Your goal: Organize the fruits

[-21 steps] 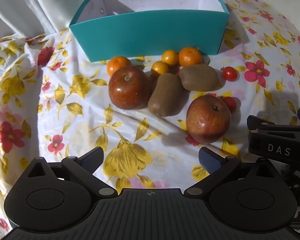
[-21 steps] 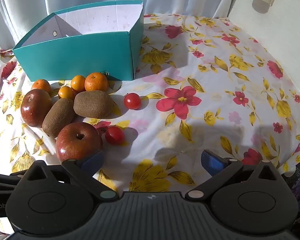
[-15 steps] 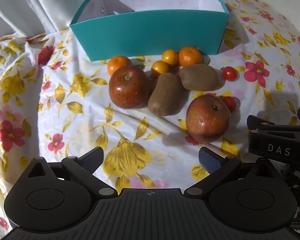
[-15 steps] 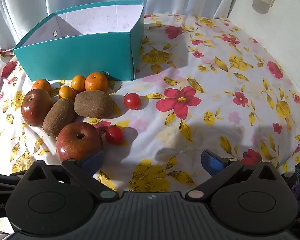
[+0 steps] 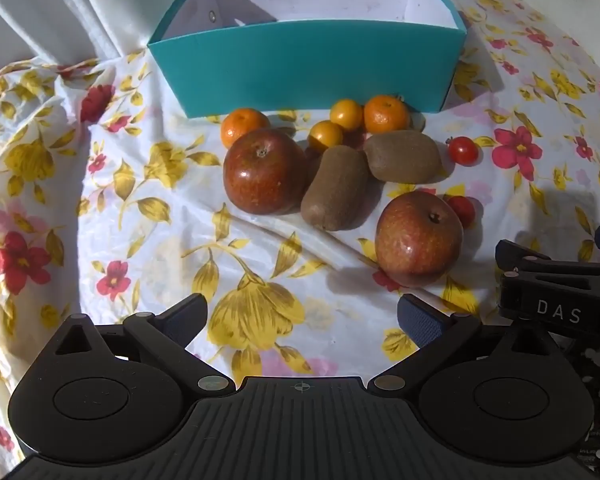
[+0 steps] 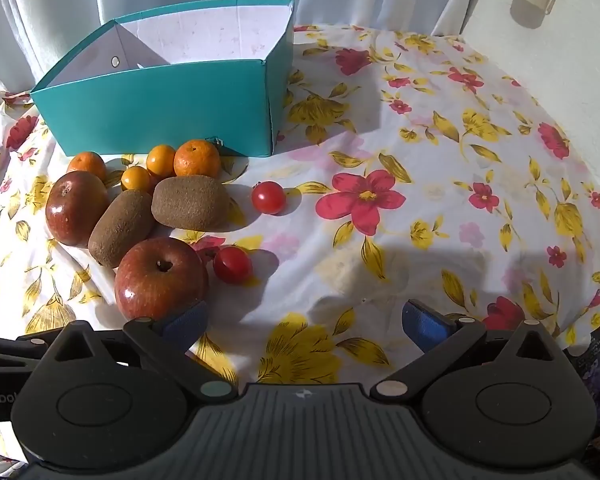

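Note:
A teal box (image 5: 300,68) (image 6: 160,108) stands open at the back, nothing visible inside. In front of it lie two red apples (image 5: 265,171) (image 5: 418,238), two kiwis (image 5: 334,187) (image 5: 404,156), several small oranges (image 5: 386,114) and two cherry tomatoes (image 5: 463,149) (image 6: 233,264). My left gripper (image 5: 302,314) is open and empty, short of the fruit. My right gripper (image 6: 306,316) is open and empty; its left finger pad (image 6: 184,320) sits just before the near apple (image 6: 160,278).
A flowered cloth (image 6: 420,184) covers the table. White curtains (image 5: 80,8) hang behind the box. A pale wall (image 6: 560,48) rises on the right. The right gripper's body (image 5: 556,300) shows at the right edge of the left wrist view.

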